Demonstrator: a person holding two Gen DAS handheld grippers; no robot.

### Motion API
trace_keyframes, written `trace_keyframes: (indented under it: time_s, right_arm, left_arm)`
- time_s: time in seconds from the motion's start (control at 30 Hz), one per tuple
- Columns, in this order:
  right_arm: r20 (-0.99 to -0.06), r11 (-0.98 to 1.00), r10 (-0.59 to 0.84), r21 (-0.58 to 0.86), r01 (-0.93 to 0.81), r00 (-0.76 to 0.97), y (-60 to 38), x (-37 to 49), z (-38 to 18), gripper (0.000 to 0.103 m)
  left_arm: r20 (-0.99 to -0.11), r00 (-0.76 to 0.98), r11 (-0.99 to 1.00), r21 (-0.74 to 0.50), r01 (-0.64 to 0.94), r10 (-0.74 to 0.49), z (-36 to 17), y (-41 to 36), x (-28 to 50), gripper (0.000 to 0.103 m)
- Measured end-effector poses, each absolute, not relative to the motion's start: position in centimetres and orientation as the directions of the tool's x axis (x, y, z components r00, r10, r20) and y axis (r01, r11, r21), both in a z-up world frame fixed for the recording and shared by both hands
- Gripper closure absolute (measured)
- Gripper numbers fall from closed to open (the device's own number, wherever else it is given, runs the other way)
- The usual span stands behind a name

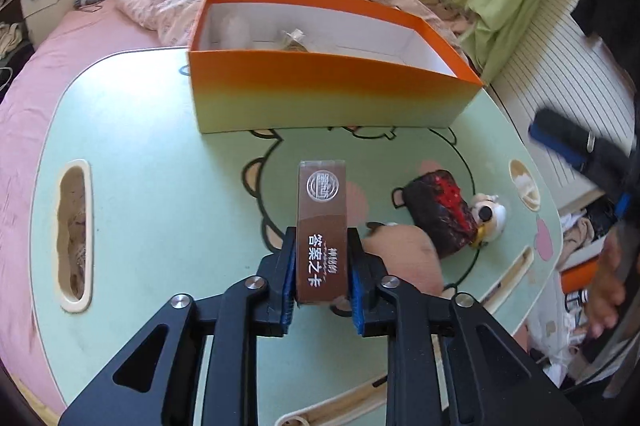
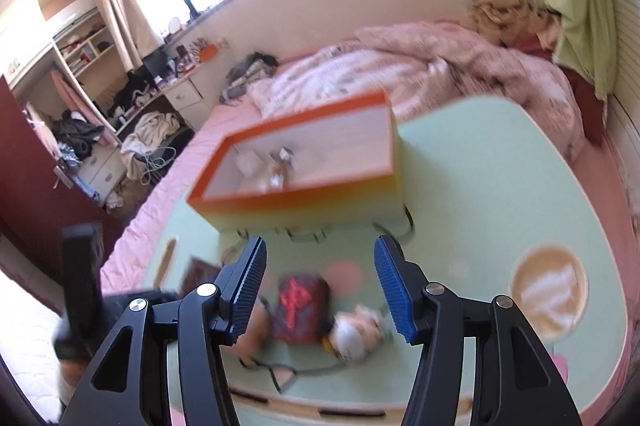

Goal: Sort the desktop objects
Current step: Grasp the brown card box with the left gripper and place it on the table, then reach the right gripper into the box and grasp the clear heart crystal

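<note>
- The left tongs [image 1: 322,268] grip a slim brown card box [image 1: 321,210] by its near end, jaws closed flat on its two long sides; the box points away, lifted over the green surface [image 1: 152,194].
- The orange box [image 1: 320,94] stands open at the far side, a few small items already lying inside.
- By my judgement the brown box is bound for that orange box: carry it level, clear the near wall, lower it inside, then release.
- The right tongs [image 2: 320,290] hang wide open and empty, above a dark red pouch [image 2: 302,308] and a small plush toy [image 2: 356,334] lying on the near surface.
- That view is blurred, so finer contact cannot be told.
</note>
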State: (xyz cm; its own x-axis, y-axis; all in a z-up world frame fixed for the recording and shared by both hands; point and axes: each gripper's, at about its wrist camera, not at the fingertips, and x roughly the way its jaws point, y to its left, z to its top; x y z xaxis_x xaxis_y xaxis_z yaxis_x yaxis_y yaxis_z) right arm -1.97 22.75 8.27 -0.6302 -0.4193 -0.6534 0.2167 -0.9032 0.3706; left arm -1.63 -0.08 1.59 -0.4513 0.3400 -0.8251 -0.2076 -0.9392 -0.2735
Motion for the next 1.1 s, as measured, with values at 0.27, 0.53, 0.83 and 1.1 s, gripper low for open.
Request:
trace_keyframes:
  time_s: [0.27, 0.53, 0.83, 1.1]
  right_arm:
    - [-0.724, -0.896, -0.444, 0.366, 0.253, -0.527, 17.9, -11.6, 8.7, 0.047]
    - [-0.872, -0.947, -0.318, 0.276, 0.162, -0.373, 13.8, -20.8, 3.8, 0.050]
    - [-0.912, -0.960, -0.252, 0.192, 0.205, -0.324, 12.1, -21.8, 1.7, 0.069]
    - [-0.886, -0.945, -0.311, 0.251, 0.209, -0.343, 13.3, -21.1, 2.8, 0.089]
  left_arm:
    - [-0.770, -0.584, -0.966, -0.225, -0.129, 0.258, 2.5, -2.2, -0.5, 0.038]
    - [-0.757, -0.617, -0.975, -0.205, -0.090, 0.216, 3.3, -4.8, 0.1, 0.038]
    - [-0.746, -0.615, -0.964, -0.243, -0.105, 0.255, 3.6, -6.0, 0.0, 0.038]
    - [-0.744, -0.611, -0.960, -0.252, -0.119, 0.270, 4.0, -5.9, 0.4, 0.038]
